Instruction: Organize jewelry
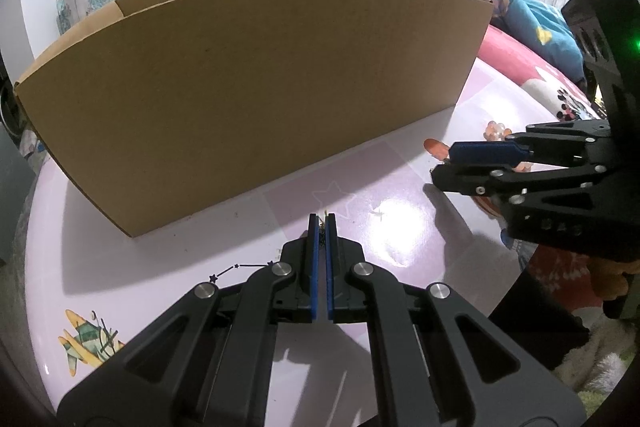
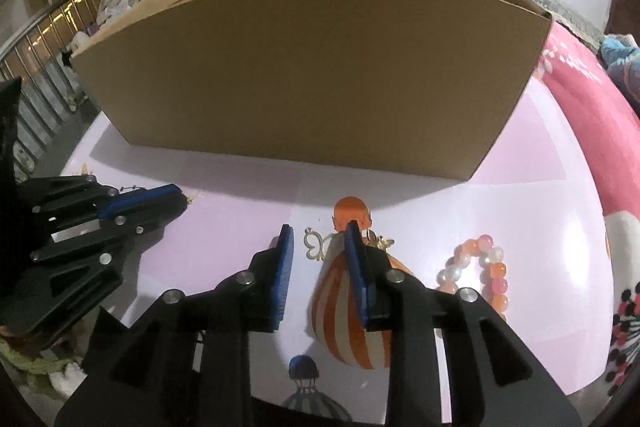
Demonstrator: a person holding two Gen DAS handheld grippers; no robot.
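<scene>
My left gripper (image 1: 322,221) is shut on a small gold jewelry piece (image 1: 325,215) just above the lilac table; the piece pokes out of the tips and also shows at the left gripper (image 2: 182,197) in the right wrist view. My right gripper (image 2: 319,233) is open, low over the table. A gold butterfly charm (image 2: 316,247) lies between its fingers, touching neither pad. More gold bits (image 2: 382,243) peek out beside the right finger. A pink and orange bead bracelet (image 2: 482,273) lies on the table to its right. The right gripper (image 1: 448,163) appears side-on in the left wrist view.
A large open cardboard box (image 1: 256,87) (image 2: 312,75) stands on the table just behind both grippers. The table cover (image 2: 520,227) carries printed balloons and a plane. A pink blanket (image 2: 592,131) lies beyond the right edge. Clothes and a railing are on the far left.
</scene>
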